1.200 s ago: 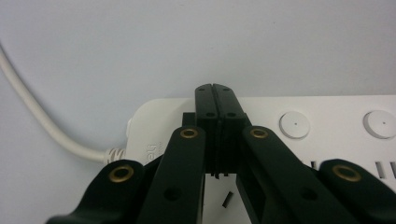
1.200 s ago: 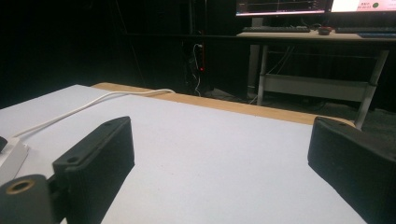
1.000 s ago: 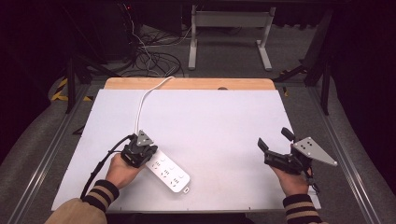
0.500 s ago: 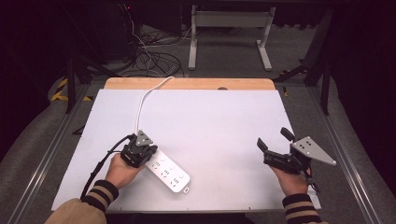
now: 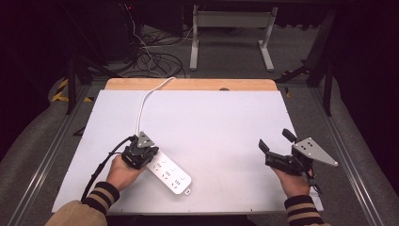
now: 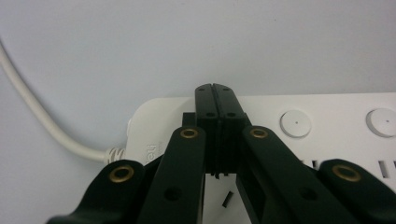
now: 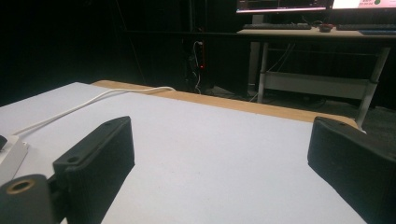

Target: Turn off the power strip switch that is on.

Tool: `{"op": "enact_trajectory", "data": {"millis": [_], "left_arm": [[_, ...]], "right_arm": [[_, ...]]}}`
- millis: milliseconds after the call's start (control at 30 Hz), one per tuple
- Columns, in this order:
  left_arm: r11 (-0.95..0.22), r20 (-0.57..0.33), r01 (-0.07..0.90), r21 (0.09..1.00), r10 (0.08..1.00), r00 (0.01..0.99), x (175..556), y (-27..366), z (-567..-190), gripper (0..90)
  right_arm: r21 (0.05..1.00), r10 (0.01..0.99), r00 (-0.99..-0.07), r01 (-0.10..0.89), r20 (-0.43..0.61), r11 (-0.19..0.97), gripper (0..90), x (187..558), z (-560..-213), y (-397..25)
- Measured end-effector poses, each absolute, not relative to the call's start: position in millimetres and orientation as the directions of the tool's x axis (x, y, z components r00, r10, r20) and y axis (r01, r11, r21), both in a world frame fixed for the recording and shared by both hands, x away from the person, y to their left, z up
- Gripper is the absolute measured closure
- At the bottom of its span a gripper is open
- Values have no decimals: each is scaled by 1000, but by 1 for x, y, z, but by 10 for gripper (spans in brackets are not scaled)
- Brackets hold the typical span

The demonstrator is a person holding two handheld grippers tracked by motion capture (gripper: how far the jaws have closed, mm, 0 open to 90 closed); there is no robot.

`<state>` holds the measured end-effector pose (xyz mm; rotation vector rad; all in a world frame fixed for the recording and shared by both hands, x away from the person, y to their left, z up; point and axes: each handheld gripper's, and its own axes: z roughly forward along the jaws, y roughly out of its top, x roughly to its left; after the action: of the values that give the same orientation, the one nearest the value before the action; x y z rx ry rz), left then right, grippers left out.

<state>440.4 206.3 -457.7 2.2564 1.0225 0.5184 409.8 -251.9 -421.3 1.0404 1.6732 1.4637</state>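
A white power strip lies at the front left of the white table, its white cord running back toward the far edge. My left gripper is shut, its tips pressed together over the cord end of the strip, with nothing seen between the jaws; its tips rest against the strip's top. Round buttons sit to the right of the tips. My right gripper is held at the front right, open wide and empty, with bare table between its jaws.
The white sheet covers the table, with a wooden strip along the far edge. Beyond it stand a desk frame and loose cables on the floor. A metal rail runs along the left side.
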Motion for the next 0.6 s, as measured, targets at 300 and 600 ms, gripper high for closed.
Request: {"op": "enact_trajectory", "data": {"millis": [300,600], "left_arm": [[-510,93,534,674,777,623,439,207,-459,900],[-500,78,531,684,774,628,440,210,-457,900]], "right_arm": [[989,891,-454,137,14,55,80,410,-422,-252],[989,889,-457,138,18,51,80,411,-422,-251]]}}
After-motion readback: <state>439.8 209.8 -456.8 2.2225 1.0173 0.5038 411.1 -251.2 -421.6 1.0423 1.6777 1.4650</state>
